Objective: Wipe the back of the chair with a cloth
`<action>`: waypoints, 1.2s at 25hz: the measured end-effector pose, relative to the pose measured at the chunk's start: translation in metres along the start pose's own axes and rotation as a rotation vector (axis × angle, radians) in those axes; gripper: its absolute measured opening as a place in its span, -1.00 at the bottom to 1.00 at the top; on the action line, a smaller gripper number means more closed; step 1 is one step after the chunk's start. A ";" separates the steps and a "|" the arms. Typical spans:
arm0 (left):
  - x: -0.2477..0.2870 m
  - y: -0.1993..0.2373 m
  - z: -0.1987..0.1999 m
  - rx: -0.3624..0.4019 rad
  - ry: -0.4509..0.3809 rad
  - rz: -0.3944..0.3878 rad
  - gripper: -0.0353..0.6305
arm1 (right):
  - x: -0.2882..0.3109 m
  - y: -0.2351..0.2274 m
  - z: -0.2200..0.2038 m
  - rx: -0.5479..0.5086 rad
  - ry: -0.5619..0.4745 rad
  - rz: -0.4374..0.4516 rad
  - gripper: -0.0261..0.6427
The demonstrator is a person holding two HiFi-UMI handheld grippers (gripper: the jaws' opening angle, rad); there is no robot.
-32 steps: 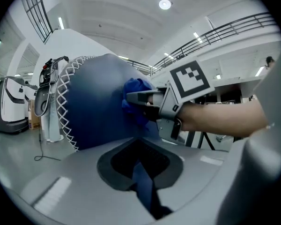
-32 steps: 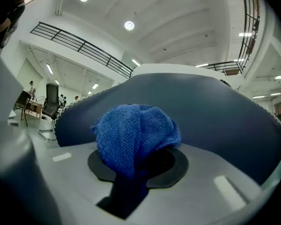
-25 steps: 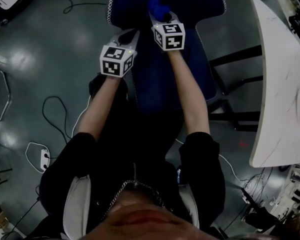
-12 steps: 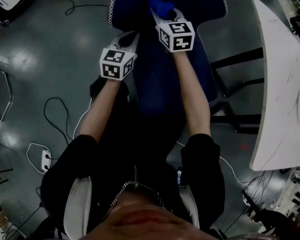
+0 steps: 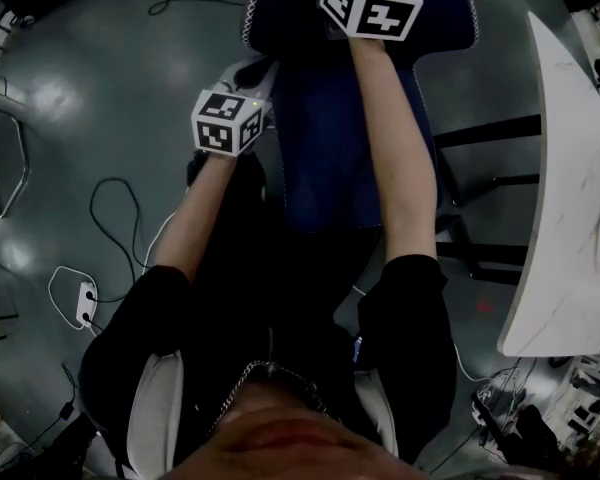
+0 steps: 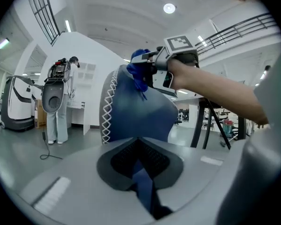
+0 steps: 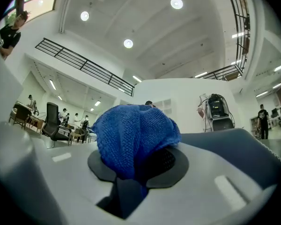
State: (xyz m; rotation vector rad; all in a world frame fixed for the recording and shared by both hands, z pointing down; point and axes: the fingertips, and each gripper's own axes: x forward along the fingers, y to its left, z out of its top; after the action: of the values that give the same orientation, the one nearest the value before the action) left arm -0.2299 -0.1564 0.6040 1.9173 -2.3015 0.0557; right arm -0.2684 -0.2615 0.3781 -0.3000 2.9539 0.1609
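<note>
Right gripper is clamped tight on a bunched blue knitted cloth. In the left gripper view the wad sits at the top of the blue padded chair back with white cross-stitching and looks to be touching it.

Left gripper is narrowed to a slit, pinching the chair back's left edge, as we read it.

Risks, as we judge them:
- The cloth is balled up, so little of it meets the fabric and the wipe could leave gaps.
- Dragging hard could pull the cloth out of the jaws.
- The left pinch is thin. If it slips, the chair may turn or shift away under the stroke.
- Black cables lie on the floor near the person's feet and could snag a step.
</note>
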 end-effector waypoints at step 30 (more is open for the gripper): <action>-0.036 0.054 0.007 -0.084 -0.078 0.168 -0.86 | -0.048 0.076 -0.146 0.044 0.154 0.079 -0.60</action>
State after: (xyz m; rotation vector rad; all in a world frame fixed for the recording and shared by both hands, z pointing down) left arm -0.2773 -0.1128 0.5953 1.7124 -2.4685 -0.0980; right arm -0.2609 -0.1964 0.5362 -0.1976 3.1185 0.0856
